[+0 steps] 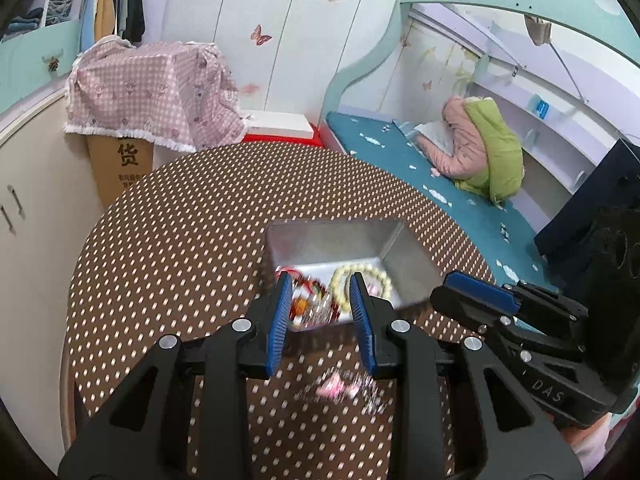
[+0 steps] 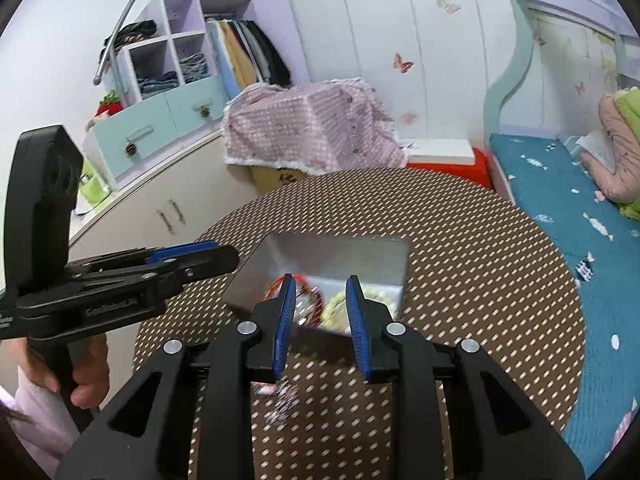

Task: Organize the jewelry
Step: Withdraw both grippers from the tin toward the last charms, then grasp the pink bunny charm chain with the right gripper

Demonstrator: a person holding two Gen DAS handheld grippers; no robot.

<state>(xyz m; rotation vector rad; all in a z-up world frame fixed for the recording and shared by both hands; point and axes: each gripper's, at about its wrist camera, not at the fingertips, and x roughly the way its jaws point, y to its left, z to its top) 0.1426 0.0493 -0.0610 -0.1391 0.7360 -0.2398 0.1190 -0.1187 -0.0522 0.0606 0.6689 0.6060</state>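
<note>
A silver metal box (image 1: 396, 248) stands open on the round brown dotted table (image 1: 180, 240). Inside lie a cream bead bracelet (image 1: 340, 276) and red beaded jewelry (image 1: 306, 294). A pink and silver piece (image 1: 338, 388) lies blurred on the table in front of the box. My left gripper (image 1: 320, 284) is open and empty, above the box's near edge. My right gripper (image 2: 320, 286) is open and empty over the same box (image 2: 256, 268), with the cream bracelet (image 2: 334, 306) and red jewelry (image 2: 310, 292) between its fingers. The pink piece (image 2: 280, 394) lies below it. Each gripper shows in the other's view, the right (image 1: 472, 292) and the left (image 2: 192, 258).
A box under a pink checked cloth (image 1: 152, 92) stands behind the table, beside a red and white box (image 1: 280, 128). A bed with a teal cover (image 1: 440, 176) and a pink-green jacket (image 1: 480, 148) lies to the right. White cabinets (image 2: 152, 200) stand at left.
</note>
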